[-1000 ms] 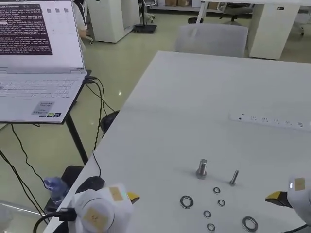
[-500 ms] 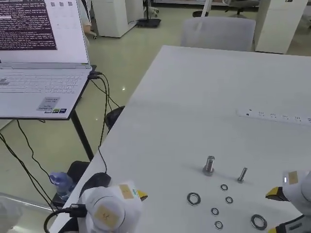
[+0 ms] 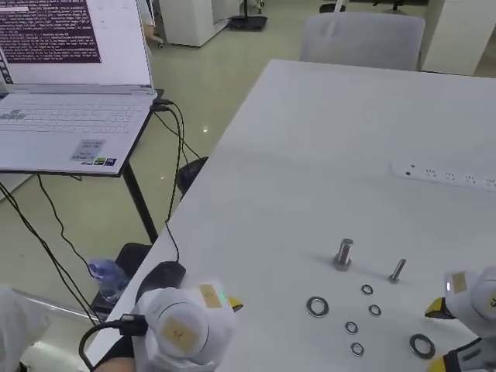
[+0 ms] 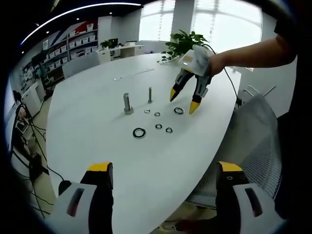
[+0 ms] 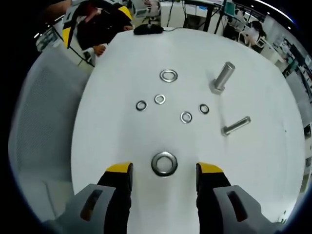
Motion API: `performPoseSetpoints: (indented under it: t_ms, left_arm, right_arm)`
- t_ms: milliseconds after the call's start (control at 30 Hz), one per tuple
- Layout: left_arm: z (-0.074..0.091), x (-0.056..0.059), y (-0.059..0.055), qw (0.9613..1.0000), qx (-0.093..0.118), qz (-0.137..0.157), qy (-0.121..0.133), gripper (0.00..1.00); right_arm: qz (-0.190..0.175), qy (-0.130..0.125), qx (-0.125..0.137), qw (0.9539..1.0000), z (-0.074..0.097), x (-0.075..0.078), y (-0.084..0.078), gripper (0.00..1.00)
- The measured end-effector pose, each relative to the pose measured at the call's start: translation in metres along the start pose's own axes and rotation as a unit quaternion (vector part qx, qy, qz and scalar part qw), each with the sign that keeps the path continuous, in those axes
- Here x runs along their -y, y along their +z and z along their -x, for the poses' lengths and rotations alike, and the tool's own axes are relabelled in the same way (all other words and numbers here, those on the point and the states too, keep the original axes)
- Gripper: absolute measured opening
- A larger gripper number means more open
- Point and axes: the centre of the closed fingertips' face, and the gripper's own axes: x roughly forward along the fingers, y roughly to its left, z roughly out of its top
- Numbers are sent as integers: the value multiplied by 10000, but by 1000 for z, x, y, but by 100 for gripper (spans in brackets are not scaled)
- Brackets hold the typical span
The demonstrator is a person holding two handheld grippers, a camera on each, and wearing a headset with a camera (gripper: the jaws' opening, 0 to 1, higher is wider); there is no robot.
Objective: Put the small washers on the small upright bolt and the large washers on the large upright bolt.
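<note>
1. Our right hand-held gripper (image 5: 165,169) has its jaws spread and holds nothing. The yellow tips straddle one large washer (image 5: 164,164), which lies flat on the surface (image 5: 107,131).
2. Our left hand-held gripper (image 4: 164,168) is likewise spread and empty. It hangs over the near edge of the surface, well apart from the parts.
3. Beyond the right tips lie four small washers (image 5: 160,99) in a loose cluster, with a second large washer (image 5: 168,75) past them. All of them lie flat.
4. The large upright bolt (image 5: 223,78) and, near it, the small upright bolt (image 5: 236,126) stand head-down. We see no washer on either shank.
5. We judge the task barely begun, and the step in hand to be the first pickup, of the large washer between the right jaws.
6. The next move calls for lowering the right tips to the surface and closing on the washer's rim. The washer is thin, so it may slip out. Then we carry it to the large bolt, centre its hole over the shank and release.
</note>
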Motion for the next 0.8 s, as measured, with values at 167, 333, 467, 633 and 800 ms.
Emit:
performPoseSetpoints:
  t_ms: [167, 333, 467, 633, 800]
  left_arm:
    - [-2, 1, -1, 10000, -29, -22, -17, 86]
    - [-2, 1, 0, 10000, -43, -53, -31, 85]
    - [-2, 1, 0, 9999, -67, -64, -47, 84]
    - [-2, 1, 0, 9999, -75, -85, -43, 84]
    - [-4, 2, 1, 9999, -97, -110, -64, 83]
  right_arm:
    - [45, 12, -96, 9999, -2, 2, -3, 49]
    - [4, 13, -62, 10000, -4, 3, -1, 49]
    - [5, 56, -60, 10000, -6, 2, -1, 49]
    - [-26, 107, -71, 9999, -9, 1, 0, 48]
    - [-4, 121, -96, 9999, -9, 3, 0, 46]
